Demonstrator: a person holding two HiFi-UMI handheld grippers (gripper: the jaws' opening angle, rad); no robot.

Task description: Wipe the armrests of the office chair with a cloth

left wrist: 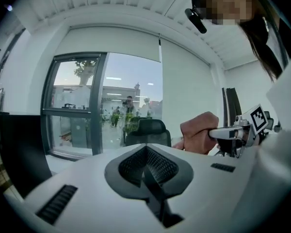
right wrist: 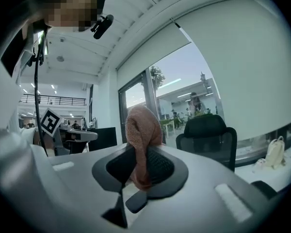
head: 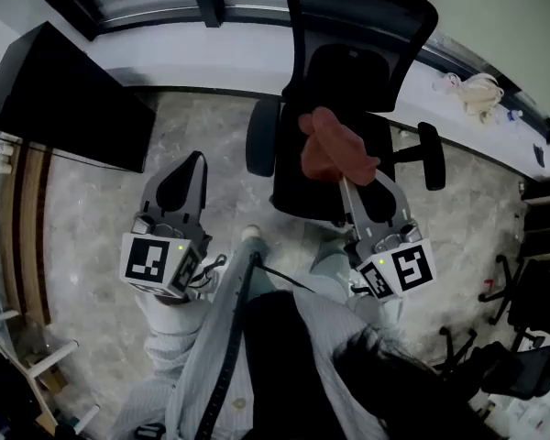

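The black office chair (head: 348, 81) stands in front of me, its left armrest (head: 263, 136) and right armrest (head: 431, 154) both in sight. My right gripper (head: 346, 183) is shut on a pink cloth (head: 335, 149), held bunched over the seat between the armrests and touching neither. In the right gripper view the cloth (right wrist: 141, 142) sticks up from the closed jaws, with the chair (right wrist: 208, 135) beyond. My left gripper (head: 194, 161) hangs left of the chair, shut with nothing in it. The left gripper view shows the cloth (left wrist: 199, 132) and the chair (left wrist: 148, 131).
A black monitor (head: 64, 99) on a desk stands at the left. A white sill runs behind the chair, with a pale bag (head: 477, 94) on it at the right. Another chair's base (head: 495, 356) sits at the lower right. The floor is grey marble.
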